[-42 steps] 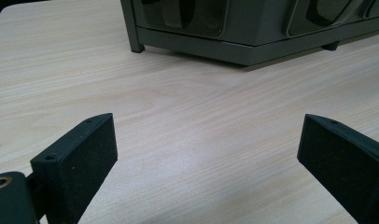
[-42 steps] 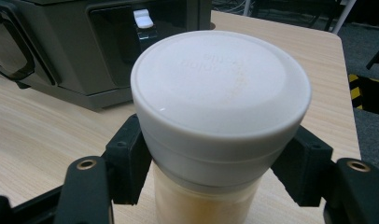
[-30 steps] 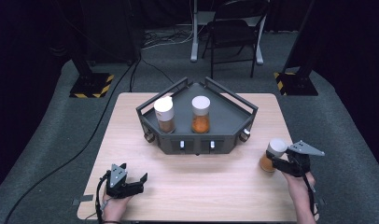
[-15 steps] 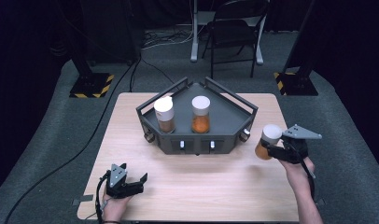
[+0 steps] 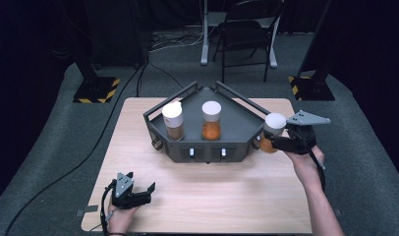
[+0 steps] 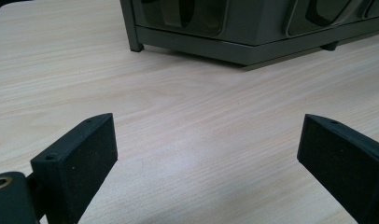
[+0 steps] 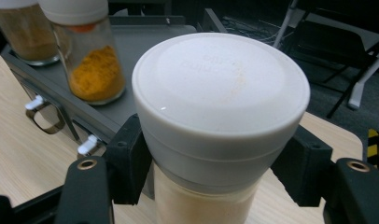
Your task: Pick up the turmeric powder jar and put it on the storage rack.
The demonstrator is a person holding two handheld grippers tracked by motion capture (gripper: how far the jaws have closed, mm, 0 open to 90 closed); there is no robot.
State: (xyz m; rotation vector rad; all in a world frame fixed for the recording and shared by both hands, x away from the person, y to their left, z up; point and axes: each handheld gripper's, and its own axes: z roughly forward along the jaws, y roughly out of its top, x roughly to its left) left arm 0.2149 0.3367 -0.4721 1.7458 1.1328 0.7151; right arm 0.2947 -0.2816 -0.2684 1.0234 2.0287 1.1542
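Spice jar [image 5: 273,132] with a white cap is sitting clamped in my right hand-held gripper [image 5: 281,143], hanging just beside the grey rack's [image 5: 237,129] right end above the tabletop [image 5: 212,196]. I'm resting my left hand-held gripper [image 5: 138,192] wide apart near the front-left edge.

Faint embossed lettering sits on the white lid [image 7: 220,100] of the jar clamped between the right gripper's jaws, too blurred to read.

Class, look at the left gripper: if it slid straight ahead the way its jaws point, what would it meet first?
Probably the front wall of the grey rack; the left gripper has bare table ahead until then.
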